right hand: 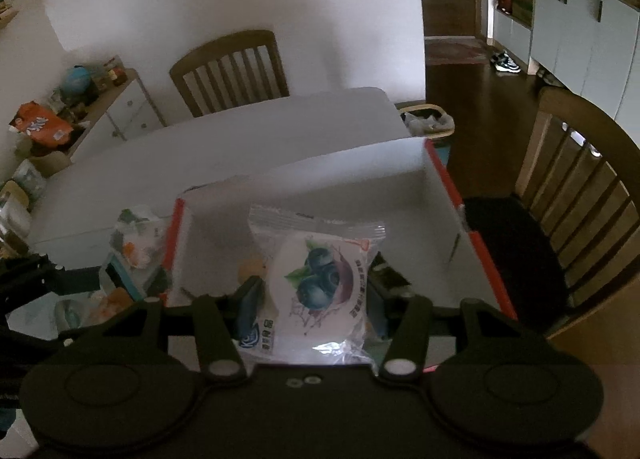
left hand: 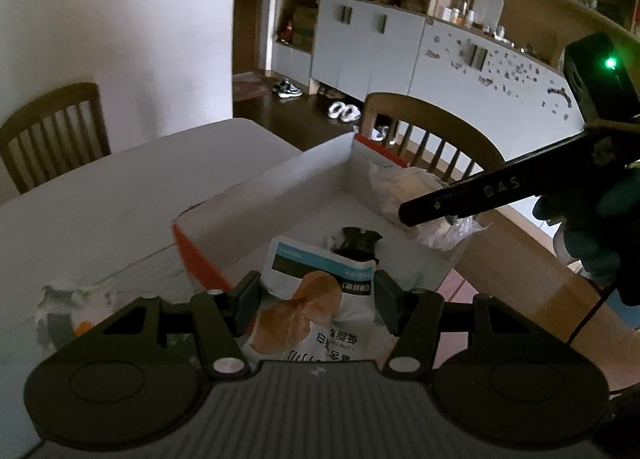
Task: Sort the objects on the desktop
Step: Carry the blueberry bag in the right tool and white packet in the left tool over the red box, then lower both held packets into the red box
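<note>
My left gripper [left hand: 316,305] is shut on a white snack packet with an orange picture [left hand: 316,311], held at the near edge of the open white box with red sides [left hand: 280,195]. My right gripper [right hand: 314,301] is shut on a clear blueberry pastry packet [right hand: 320,283], held over the same box [right hand: 400,195]. In the left wrist view the right gripper's finger [left hand: 480,195] reaches in from the right with its clear packet [left hand: 404,187] over the box's far corner. A dark wrapped item [left hand: 356,241] lies inside the box.
More snack packets lie on the white table left of the box [right hand: 136,243], also seen in the left wrist view [left hand: 68,311]. Wooden chairs stand at the far side [right hand: 232,67] and right [right hand: 576,187]. A cluttered side cabinet [right hand: 80,107] is at left.
</note>
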Available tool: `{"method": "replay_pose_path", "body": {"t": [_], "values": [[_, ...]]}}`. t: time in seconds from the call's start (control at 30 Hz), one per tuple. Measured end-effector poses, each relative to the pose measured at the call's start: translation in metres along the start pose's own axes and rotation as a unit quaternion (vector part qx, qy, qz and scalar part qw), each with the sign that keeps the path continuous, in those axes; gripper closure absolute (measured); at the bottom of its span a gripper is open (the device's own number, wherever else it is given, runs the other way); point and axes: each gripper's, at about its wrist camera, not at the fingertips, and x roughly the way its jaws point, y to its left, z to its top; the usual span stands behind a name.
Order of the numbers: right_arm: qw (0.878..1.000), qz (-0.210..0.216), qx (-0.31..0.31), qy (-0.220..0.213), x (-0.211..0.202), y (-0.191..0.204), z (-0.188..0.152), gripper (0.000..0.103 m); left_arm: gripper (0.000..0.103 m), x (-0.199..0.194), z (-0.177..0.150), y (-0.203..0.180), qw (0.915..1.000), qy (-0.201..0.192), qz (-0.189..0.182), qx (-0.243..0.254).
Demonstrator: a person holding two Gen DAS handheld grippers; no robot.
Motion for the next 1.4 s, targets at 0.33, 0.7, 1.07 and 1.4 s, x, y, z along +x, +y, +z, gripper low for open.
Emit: {"method": "replay_pose_path", "body": {"t": [0.33,0.7,1.07,1.4], "values": [[1.0,-0.008,-0.011,0.019,0.028,-0.019,0.006,0.049,0.044,0.056,0.013,-0.024,0.9985,0.04,-0.015,0.034],[0.999,-0.015,-0.034,0.036,0.062,-0.026,0.015,0.049,0.044,0.093,0.02,-0.037,0.9953,0.071,-0.024,0.062],[0.997,-0.021,-0.037,0.059,0.101,-0.042,0.024,0.049,0.044,0.132,0.021,-0.043,0.9932,0.1,-0.015,0.058],[0.996,-0.025,-0.049,0.075,0.122,-0.035,0.029,0.049,0.044,0.15,0.016,-0.037,0.9916,0.124,-0.011,0.036]]}}
